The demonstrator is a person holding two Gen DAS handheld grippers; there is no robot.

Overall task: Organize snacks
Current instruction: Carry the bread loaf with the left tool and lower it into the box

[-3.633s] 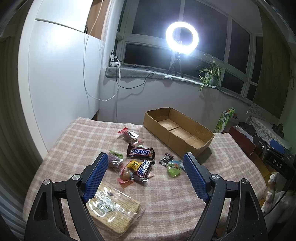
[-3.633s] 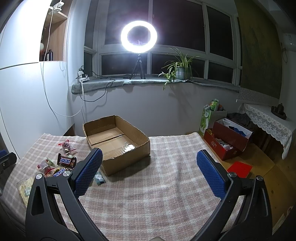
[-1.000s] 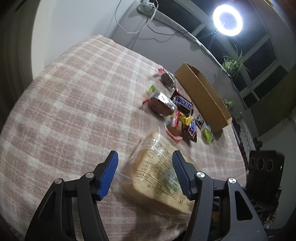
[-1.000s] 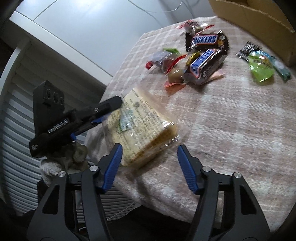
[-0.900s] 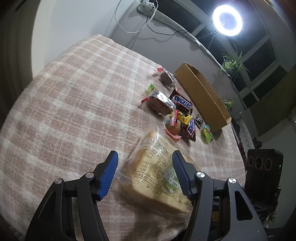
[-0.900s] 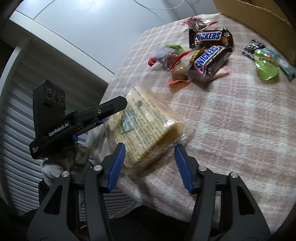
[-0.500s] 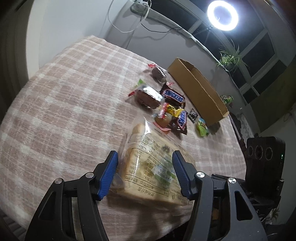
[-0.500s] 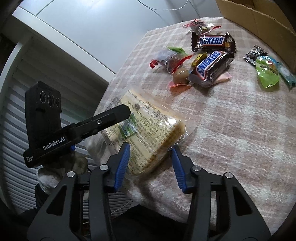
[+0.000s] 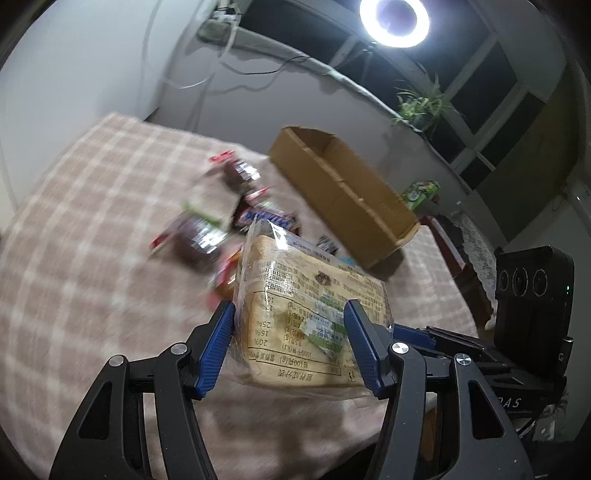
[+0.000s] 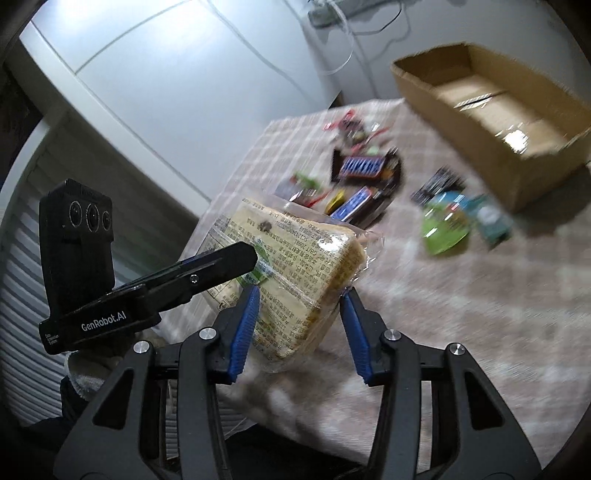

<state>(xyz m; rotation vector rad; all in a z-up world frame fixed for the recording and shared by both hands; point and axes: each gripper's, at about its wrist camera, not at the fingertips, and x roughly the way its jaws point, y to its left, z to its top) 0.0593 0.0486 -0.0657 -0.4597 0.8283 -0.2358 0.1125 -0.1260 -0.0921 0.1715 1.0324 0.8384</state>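
Observation:
A clear-wrapped pack of pale biscuits point(image 9: 310, 291) hangs tilted just above the checked cloth, held from two sides. My left gripper point(image 9: 289, 314) is shut on its near end, blue pads pressed against the wrapper. My right gripper point(image 10: 301, 295) is shut on the adjoining corner of the pack point(image 10: 291, 240). The left gripper's black finger point(image 10: 229, 262) shows across the pack in the right wrist view. Beyond lie a Snickers bar point(image 10: 364, 166), a green packet point(image 10: 447, 225) and several small sweets, blurred. The open cardboard box point(image 10: 491, 92) stands behind them.
The checked tablecloth point(image 9: 92, 221) covers the table, whose near edge is just under the pack. The box point(image 9: 343, 184) sits at the far right of the cloth. A white cabinet point(image 10: 166, 92) stands left of the table. A ring light point(image 9: 395, 18) shines above the sill.
The biscuit pack has come up off the cloth, gripped by both grippers. The right jaws narrowed onto it. Both views have risen and swung toward the box.

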